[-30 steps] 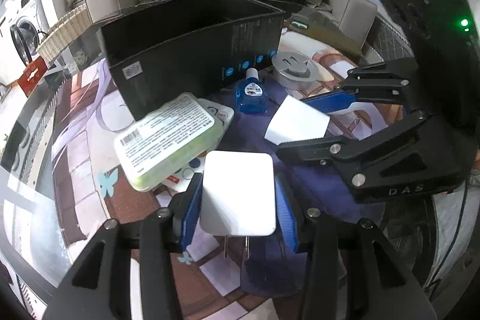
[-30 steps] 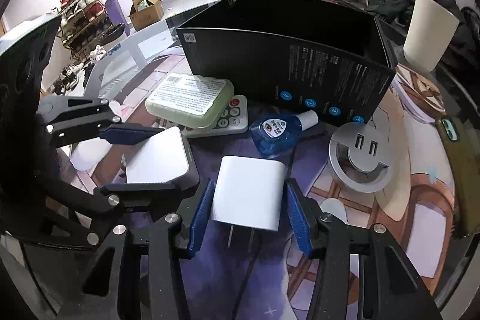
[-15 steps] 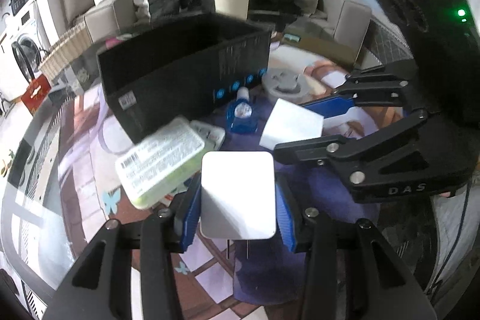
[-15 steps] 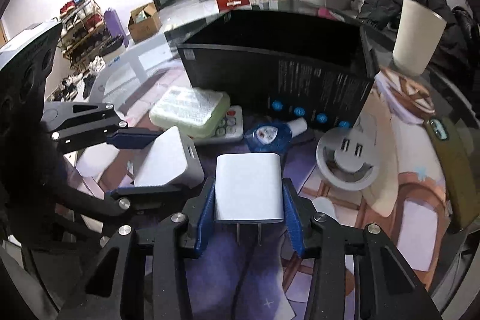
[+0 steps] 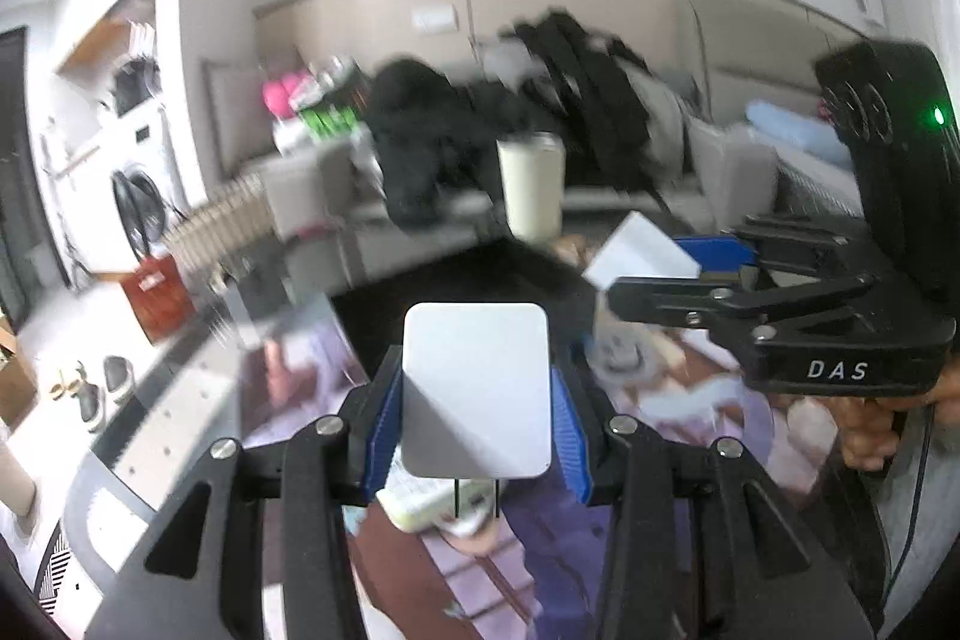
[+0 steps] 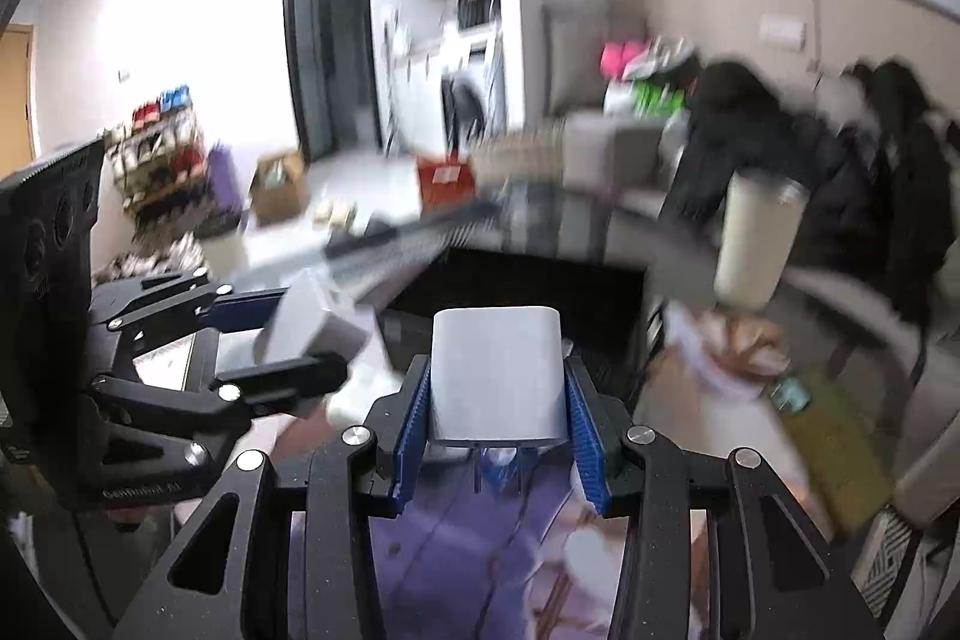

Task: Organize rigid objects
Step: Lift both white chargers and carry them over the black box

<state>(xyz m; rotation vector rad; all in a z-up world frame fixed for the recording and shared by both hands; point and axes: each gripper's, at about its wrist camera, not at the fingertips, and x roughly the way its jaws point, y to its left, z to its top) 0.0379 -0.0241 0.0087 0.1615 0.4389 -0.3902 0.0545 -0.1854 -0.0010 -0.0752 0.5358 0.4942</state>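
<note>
My left gripper (image 5: 477, 424) is shut on a white plug adapter (image 5: 477, 391), its two prongs pointing down toward me. My right gripper (image 6: 498, 415) is shut on a second white plug adapter (image 6: 498, 376). Both are lifted well above the table. The black storage box (image 6: 522, 280) lies just beyond and below the right adapter; in the left wrist view it (image 5: 480, 274) sits behind the left adapter. Each gripper also shows in the other's view: the right one (image 5: 666, 259) at right, the left one (image 6: 288, 334) at left. Both views are motion-blurred.
A cream cup (image 5: 531, 193) stands behind the box, also in the right wrist view (image 6: 756, 238). A pale green case (image 5: 429, 505) and a round grey hub (image 5: 618, 346) lie on the patterned table. A sofa with dark clothes (image 5: 540, 118) is behind.
Both grippers have risen and tilted up with their adapters, so the views now look across the room rather than down at the table. The box has dropped low in both views.
</note>
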